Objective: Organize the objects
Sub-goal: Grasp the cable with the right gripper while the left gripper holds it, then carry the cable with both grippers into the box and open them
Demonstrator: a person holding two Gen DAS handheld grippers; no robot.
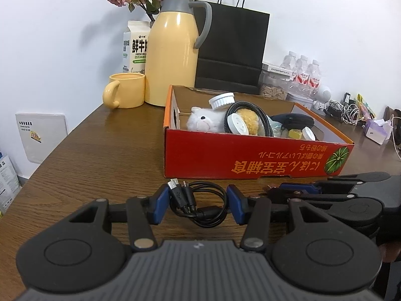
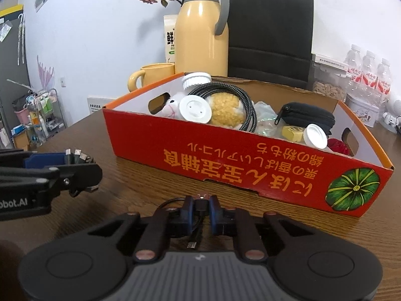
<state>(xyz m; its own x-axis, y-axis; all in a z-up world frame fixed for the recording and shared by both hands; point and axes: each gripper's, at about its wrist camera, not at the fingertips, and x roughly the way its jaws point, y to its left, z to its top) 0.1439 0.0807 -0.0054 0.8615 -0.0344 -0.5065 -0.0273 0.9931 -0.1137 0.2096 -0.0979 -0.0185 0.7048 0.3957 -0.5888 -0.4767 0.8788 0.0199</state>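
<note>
A bundled black USB cable (image 1: 198, 202) lies on the wooden table in front of the red cardboard box (image 1: 250, 160). My left gripper (image 1: 198, 200) is open, its blue pads on either side of the bundle. My right gripper (image 2: 201, 204) is shut on one end of a black cable (image 2: 200, 204), a small plug hanging below. In the right wrist view the left gripper (image 2: 75, 160) shows at the left with the cable plugs between its pads. The box (image 2: 225, 170) holds a white plush toy (image 1: 203, 121), a braided cable coil (image 2: 248, 110), white lids, a black pouch (image 2: 308, 118) and small items.
Behind the box stand a yellow thermos (image 1: 173, 50), a yellow mug (image 1: 125, 90), a milk carton (image 1: 134, 47), a black paper bag (image 1: 233, 47) and dried flowers. Water bottles (image 1: 303, 72), a jar of seeds and chargers sit at the back right. The table's left edge runs diagonally.
</note>
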